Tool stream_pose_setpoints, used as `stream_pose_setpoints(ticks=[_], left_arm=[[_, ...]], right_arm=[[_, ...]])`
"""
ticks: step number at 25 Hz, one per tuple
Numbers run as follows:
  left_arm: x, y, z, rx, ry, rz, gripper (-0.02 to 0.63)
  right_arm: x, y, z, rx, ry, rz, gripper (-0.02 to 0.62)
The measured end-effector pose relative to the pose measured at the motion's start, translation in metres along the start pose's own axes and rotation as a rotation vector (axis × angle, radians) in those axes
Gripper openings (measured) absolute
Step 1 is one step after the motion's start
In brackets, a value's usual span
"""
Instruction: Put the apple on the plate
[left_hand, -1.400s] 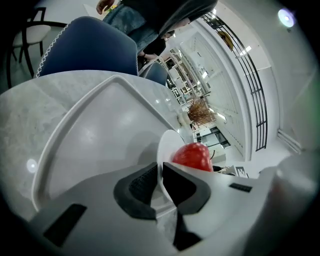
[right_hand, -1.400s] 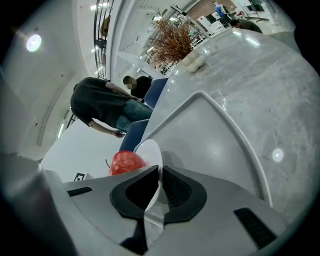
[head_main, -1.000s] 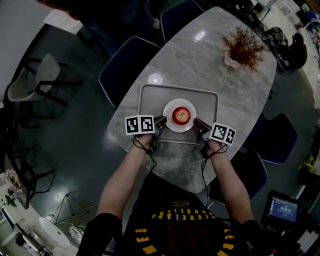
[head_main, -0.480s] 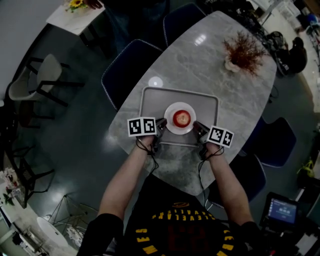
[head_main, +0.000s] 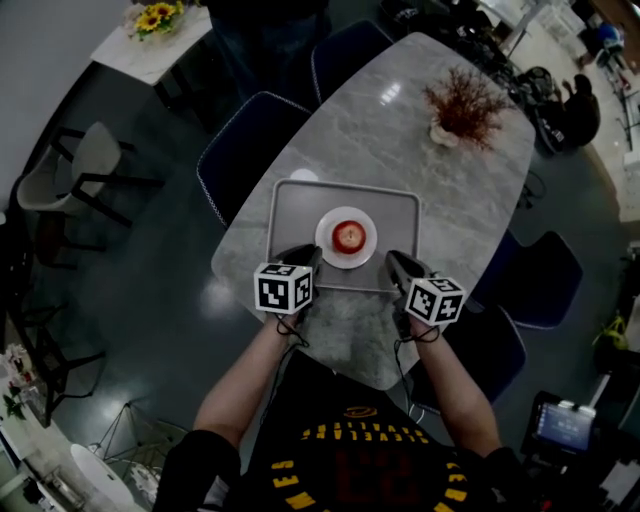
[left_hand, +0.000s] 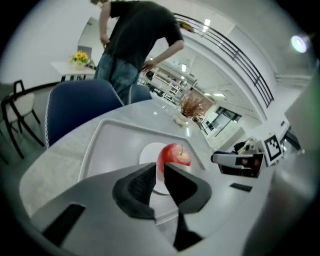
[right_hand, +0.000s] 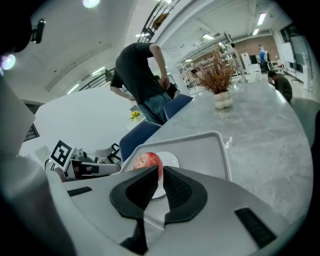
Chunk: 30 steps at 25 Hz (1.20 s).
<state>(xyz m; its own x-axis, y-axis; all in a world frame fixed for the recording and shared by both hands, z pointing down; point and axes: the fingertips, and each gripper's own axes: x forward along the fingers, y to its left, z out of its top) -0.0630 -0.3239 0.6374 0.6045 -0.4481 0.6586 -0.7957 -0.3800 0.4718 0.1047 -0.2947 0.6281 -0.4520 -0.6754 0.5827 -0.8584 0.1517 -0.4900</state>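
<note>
- The tabletop (head_main: 440, 190) looks like grey-veined marble, polished and glossy.
- The tray (head_main: 295, 205) is smooth, matt grey.
- The plate (head_main: 324, 240) is white and glazed-looking.
- The apple (head_main: 348, 236) has shiny red skin.
- The right hand-held gripper (right_hand: 161, 170) has a smooth grey plastic-looking shell and black ribbed pads (right_hand: 142, 187).

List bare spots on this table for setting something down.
Free: inside the tray, left and right of the plate; the tabletop between the tray's far rim and the dried plant. Crowded: tray centre, where the apple sits on the plate.
</note>
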Motion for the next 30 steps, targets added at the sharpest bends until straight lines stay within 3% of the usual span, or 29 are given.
stream_pose_setpoints(ticks=[4,7,8,12,16,22,30], left_arm=[[-0.035,-0.054,0.012,0.176,-0.129,0.005,0.051],[-0.064,-0.096,0.018,0.220,-0.216,-0.008,0.002],[-0.073,-0.110,0.016,0.228,-0.238,-0.019,0.002],[-0.111,-0.167,0.001,0.283,-0.302,-0.066,0.002],[-0.139,-0.226,-0.013,0.378,-0.364,-0.104,0.002],[-0.167,-0.294,-0.023,0.442,-0.469,-0.171,0.002],[-0.186,-0.328,-0.031,0.489,-0.558,-0.167,0.002]], right_arm=[[-0.048,0.028,0.011,-0.124,-0.085,0.055,0.037],[-0.085,0.047,0.016,-0.154,-0.143,0.107,0.035],[-0.098,0.053,0.016,-0.152,-0.160,0.122,0.008],[-0.147,0.072,0.003,-0.132,-0.209,0.167,0.006],[-0.193,0.084,-0.005,-0.180,-0.265,0.176,0.006],[-0.254,0.100,0.015,-0.254,-0.433,0.119,0.007],[-0.292,0.119,0.013,-0.358,-0.488,0.157,0.008]])
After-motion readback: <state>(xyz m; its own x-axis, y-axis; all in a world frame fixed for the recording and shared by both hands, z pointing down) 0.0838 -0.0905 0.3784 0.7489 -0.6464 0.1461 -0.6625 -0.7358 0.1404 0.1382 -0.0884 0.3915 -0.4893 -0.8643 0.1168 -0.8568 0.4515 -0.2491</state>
